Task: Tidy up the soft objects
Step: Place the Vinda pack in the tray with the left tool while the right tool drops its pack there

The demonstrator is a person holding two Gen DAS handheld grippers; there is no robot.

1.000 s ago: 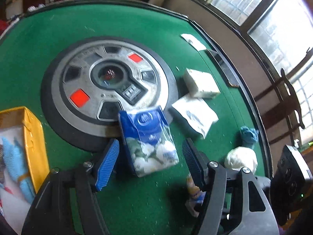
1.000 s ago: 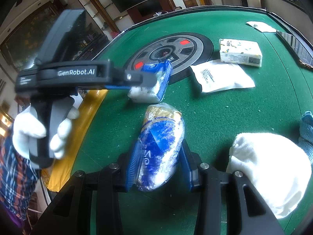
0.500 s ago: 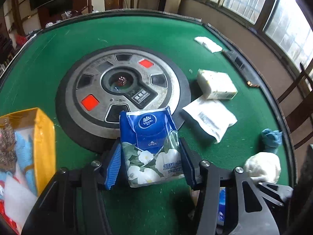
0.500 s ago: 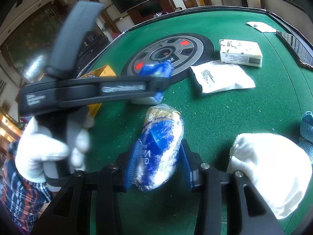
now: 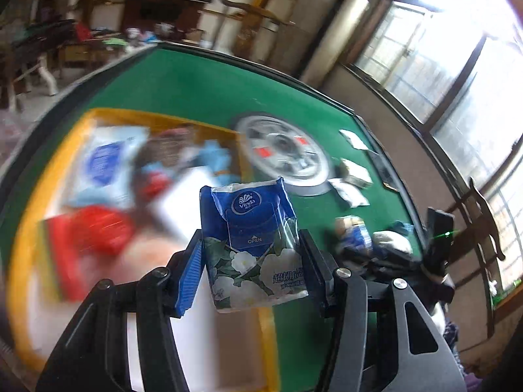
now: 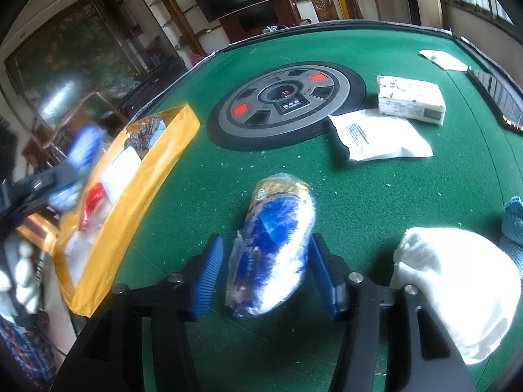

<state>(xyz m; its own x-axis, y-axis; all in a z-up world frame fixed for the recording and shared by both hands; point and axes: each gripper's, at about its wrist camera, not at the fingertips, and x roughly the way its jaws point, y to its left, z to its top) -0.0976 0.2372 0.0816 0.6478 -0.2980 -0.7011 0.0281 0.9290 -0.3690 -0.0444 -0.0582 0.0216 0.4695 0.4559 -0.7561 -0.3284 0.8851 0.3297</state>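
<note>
Tissue pack [image 5: 253, 245], blue with white flowers, sits pinched between the 2 blue pads of the left gripper [image 5: 251, 271], held up in the air over the yellow bin [image 5: 19, 251], whose contents are blurred. On the right side, the right gripper [image 6: 266, 268] has its jaws opening, and the blue-and-white plastic-wrapped roll [image 6: 274, 248] lies on the green table [image 6: 202, 222] between the pads, with a gap showing on each side. Just beside that gripper's right finger rests a white cloth bundle [image 6: 457, 287], with a blue cloth [image 6: 513, 222] past it. Farther off lie a flat white pouch [image 6: 379, 137] and a boxy tissue pack [image 6: 410, 99], near the round grey centre disc [image 6: 284, 104].
</note>
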